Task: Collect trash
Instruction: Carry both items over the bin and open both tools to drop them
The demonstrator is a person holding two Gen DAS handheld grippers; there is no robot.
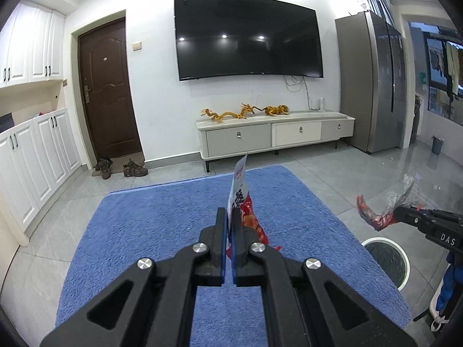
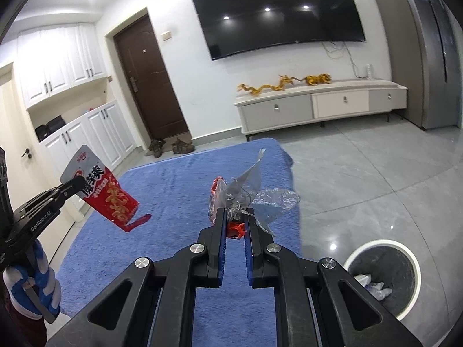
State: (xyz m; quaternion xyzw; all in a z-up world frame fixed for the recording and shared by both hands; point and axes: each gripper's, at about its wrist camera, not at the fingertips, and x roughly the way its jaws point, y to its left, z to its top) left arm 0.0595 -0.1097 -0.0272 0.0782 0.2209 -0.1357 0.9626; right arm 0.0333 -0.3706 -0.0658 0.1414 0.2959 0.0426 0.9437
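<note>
Over the blue rug [image 1: 179,217], left tool [image 1: 229,217] pinches a half-hidden snack bag [image 1: 238,190]; right tool [image 2: 235,217] clamps crumpled wrappers [image 2: 249,193].

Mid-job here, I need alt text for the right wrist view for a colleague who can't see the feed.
The right gripper is shut on a crumpled clear and red wrapper above a blue rug, with a white-rimmed trash bin holding some white scraps on the grey floor at lower right. At left, the left gripper holds up a red snack bag.
</note>
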